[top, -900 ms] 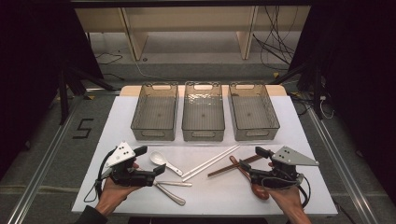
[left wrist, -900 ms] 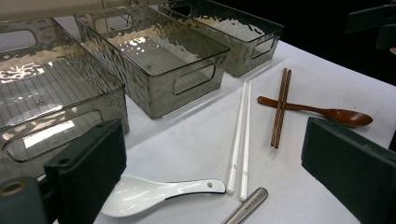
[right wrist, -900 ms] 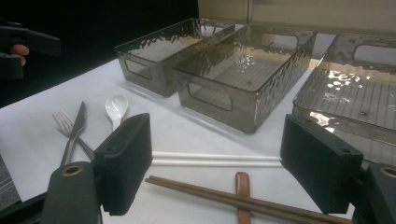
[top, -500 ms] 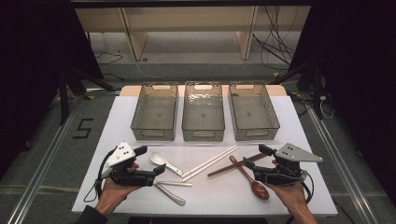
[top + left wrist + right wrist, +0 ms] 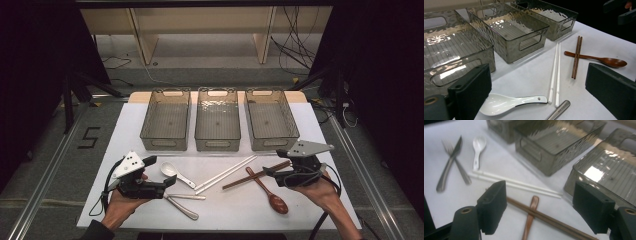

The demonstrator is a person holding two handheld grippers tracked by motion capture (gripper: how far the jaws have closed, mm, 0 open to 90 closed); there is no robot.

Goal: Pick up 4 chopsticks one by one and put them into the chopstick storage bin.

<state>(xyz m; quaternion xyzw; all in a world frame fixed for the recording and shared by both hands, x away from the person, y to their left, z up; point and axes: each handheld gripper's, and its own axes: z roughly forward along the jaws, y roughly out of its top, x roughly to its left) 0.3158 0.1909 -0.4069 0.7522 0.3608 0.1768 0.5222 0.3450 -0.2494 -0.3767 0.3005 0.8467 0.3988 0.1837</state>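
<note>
My left gripper [image 5: 162, 171] rests open at the table's front left, and its jaws point at the white spoon [image 5: 176, 173]. In the left gripper view the jaws [image 5: 541, 82] stand wide apart, with the white spoon [image 5: 506, 103] and the white chopsticks [image 5: 555, 75] lying loose beyond them. At the front right my right gripper [image 5: 275, 163] is open over the crossed brown chopsticks [image 5: 256, 175] and wooden spoon [image 5: 272, 195]. Nothing sits between its jaws [image 5: 544, 205]. The brown chopsticks [image 5: 544, 216] lie on the table under them.
Three see-through grey bins [image 5: 167, 142] [image 5: 217, 145] [image 5: 272, 145] stand in a row across the white table's middle. A metal knife and fork [image 5: 182, 205] lie crossed near the front edge beside my left hand. White chopsticks [image 5: 225, 174] lie at the centre.
My right gripper has shifted a little to the right and farther back, uncovering the wooden spoon. The left gripper has stayed where it was.
</note>
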